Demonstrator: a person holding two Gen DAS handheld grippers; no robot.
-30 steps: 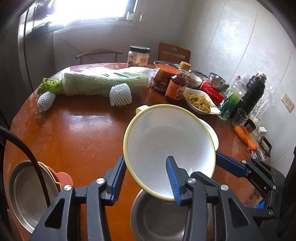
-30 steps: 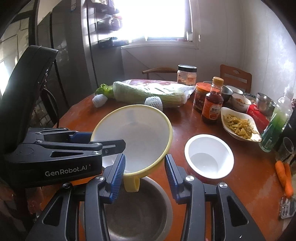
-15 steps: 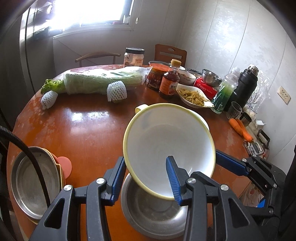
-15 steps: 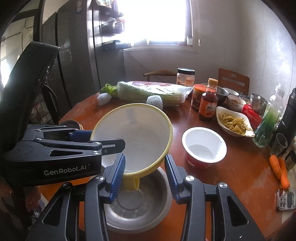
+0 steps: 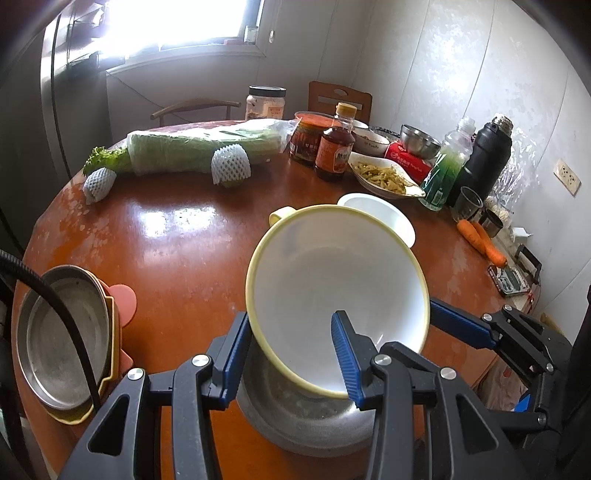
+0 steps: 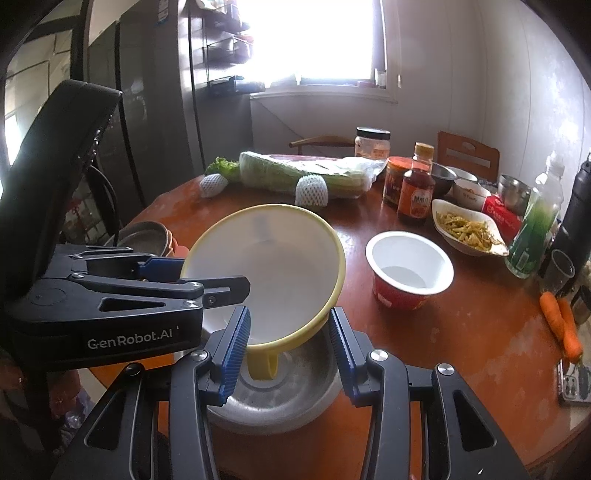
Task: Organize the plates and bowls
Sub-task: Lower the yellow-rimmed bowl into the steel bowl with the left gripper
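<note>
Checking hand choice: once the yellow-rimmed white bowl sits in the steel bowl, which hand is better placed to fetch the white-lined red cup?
Right, probably. The white-lined red cup stands close beside the right gripper; from the left gripper, the yellow-rimmed white bowl blocks the way to it.

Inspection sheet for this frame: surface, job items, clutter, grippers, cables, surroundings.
Surface: round wooden table, glossy, worn patches.
Job's things: yellow-rimmed bowl tilted in the air over a steel bowl; plate stack at the near left edge; white cup to the right.
Clutter: wrapped cabbage, sauce bottle, food dish, thermos, carrots.
Grippers: left gripper and right gripper both clamp the yellow-rimmed bowl's rim.
Cables: black cable crosses over the plate stack.
Surroundings: bright window, chair, wall socket.
</note>
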